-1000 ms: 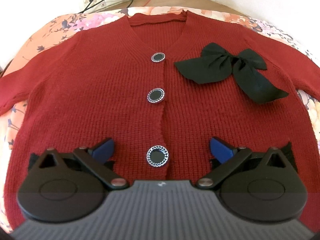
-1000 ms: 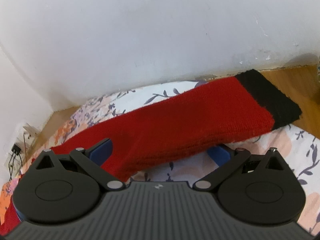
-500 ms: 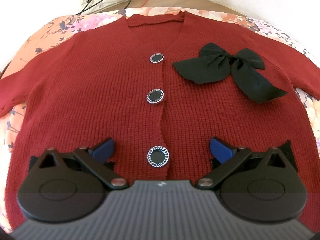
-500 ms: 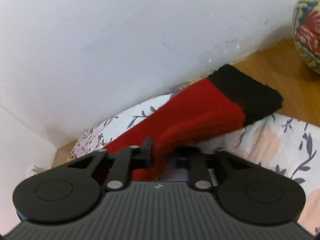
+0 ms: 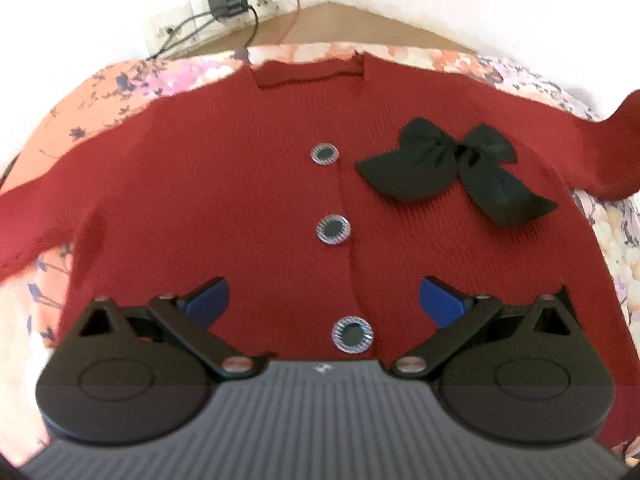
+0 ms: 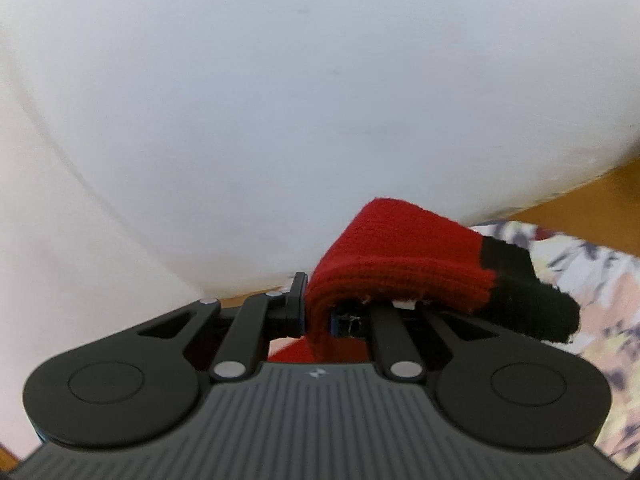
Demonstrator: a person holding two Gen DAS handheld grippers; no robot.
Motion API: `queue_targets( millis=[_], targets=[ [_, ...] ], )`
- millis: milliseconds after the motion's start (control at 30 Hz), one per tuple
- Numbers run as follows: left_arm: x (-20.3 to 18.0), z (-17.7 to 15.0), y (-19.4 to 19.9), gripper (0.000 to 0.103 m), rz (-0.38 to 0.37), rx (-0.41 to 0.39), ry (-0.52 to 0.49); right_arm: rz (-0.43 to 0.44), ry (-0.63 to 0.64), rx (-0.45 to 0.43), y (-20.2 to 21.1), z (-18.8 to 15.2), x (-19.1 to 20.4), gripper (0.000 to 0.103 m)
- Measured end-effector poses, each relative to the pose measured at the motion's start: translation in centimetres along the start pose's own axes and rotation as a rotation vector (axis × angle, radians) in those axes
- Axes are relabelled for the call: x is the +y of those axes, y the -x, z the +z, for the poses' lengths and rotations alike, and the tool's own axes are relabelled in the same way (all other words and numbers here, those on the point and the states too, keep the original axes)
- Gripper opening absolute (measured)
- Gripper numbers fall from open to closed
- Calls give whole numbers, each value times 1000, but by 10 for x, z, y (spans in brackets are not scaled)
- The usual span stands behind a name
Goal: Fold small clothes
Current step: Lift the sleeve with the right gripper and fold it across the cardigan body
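Note:
A small red knitted cardigan (image 5: 224, 208) lies flat, front up, on a floral cloth (image 5: 92, 92), with three round buttons and a black bow (image 5: 452, 168). My left gripper (image 5: 324, 300) hovers open over its lower hem, the bottom button (image 5: 352, 335) between the blue fingertips. My right gripper (image 6: 316, 312) is shut on the cardigan's sleeve (image 6: 400, 264) and holds it lifted; the black cuff (image 6: 532, 304) droops to the right. The raised sleeve also shows in the left wrist view (image 5: 616, 148) at the right edge.
A white wall (image 6: 280, 100) stands close behind the lifted sleeve. A wall socket with a black charger and cables (image 5: 228, 4) sits beyond the collar. A strip of wooden floor (image 5: 360, 28) runs along the wall. The floral cloth also shows under the sleeve (image 6: 600, 320).
My right gripper closed on the sleeve and lifted it off the cloth, folding it over the fingers. The left gripper stayed open and pulled back slightly from the cardigan.

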State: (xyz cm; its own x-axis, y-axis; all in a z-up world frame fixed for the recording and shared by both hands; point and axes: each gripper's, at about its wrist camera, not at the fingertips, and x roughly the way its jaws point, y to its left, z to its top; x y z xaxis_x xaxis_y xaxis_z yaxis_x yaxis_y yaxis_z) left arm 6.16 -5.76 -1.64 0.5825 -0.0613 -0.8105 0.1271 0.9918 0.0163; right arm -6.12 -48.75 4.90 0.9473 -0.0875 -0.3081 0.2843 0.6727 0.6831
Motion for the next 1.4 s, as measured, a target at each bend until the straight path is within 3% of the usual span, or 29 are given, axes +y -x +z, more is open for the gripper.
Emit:
queue_targets(
  millis=[800, 1400],
  targets=[
    [93, 5, 15, 103, 42, -45, 91, 210, 139, 84, -64, -66, 137, 11],
    [141, 1, 11, 103, 46, -35, 120, 313, 260, 253, -166, -158, 210, 11]
  ],
)
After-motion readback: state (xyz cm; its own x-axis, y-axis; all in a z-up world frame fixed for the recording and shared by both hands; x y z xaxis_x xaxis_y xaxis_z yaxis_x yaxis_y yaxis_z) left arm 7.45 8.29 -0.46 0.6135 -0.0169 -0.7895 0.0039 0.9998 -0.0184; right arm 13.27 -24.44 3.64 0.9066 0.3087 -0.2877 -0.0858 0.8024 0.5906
